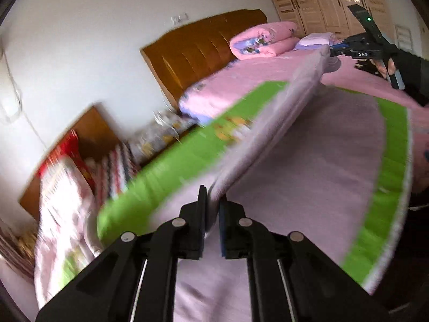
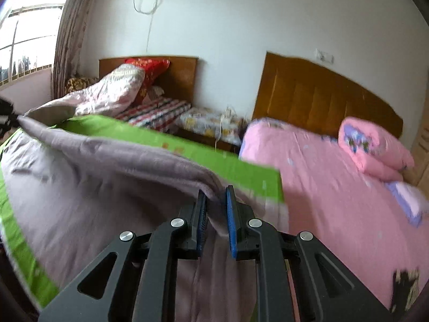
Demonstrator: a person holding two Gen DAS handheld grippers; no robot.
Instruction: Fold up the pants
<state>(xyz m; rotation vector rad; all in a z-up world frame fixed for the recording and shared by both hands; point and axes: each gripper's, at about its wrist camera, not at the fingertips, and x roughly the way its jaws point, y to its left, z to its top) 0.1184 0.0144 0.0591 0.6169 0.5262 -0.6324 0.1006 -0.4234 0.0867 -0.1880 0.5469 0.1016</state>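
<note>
while both views are smeared by blur, the pants (image 1: 308, 145), a pale mauve cloth, are seen raised over a green mat (image 1: 161, 171) that lies on a bed with a pink sheet (image 1: 241, 80). the left gripper (image 1: 213, 209) has its fingers pressed together on one edge of the pants, cloth pinched between the pads. the right gripper (image 2: 216, 201) pinches another edge of the same garment (image 2: 112, 166) between its blue pads; in the left view it appears far off at upper right (image 1: 332, 52), held by a hand (image 1: 388, 67) in a dark sleeve. the cloth's raised edge runs between the two grippers, the rest draping down over the mat. a folded pink quilt (image 1: 262, 39) sits near a brown headboard (image 1: 203, 53); a second bed (image 2: 150, 112) with heaped bedding stands beside.
</note>
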